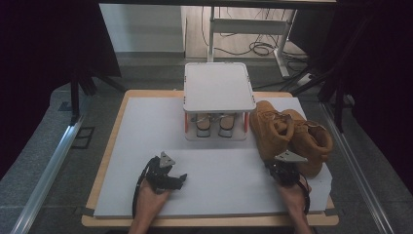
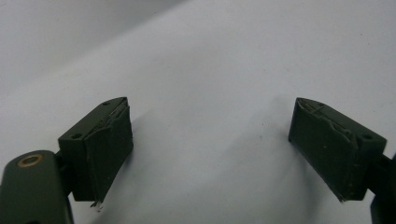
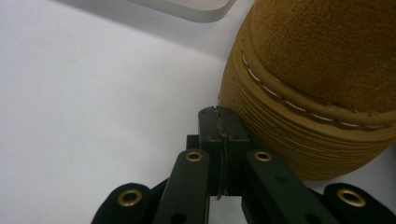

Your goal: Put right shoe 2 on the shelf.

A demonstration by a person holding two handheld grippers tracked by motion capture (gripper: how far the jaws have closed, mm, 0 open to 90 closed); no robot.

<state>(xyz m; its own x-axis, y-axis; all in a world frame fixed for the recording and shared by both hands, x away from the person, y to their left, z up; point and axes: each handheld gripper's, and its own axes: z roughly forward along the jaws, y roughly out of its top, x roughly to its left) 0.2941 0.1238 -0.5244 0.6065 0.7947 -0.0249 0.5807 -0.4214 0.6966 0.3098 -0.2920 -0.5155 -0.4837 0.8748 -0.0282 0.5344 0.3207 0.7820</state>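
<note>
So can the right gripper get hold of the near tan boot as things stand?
Probably not yet: the right gripper is right at the toe of the near tan boot with nothing between, but its jaws are shut and would have to open first.

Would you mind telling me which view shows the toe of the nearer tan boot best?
The right gripper view: the boot's toe looms close, with ribbed sole edge and stitching plain, beside the shut right gripper. The high view shows both boots whole but small and dim, right of the white box. The left gripper view looks at white tabletop.
</note>
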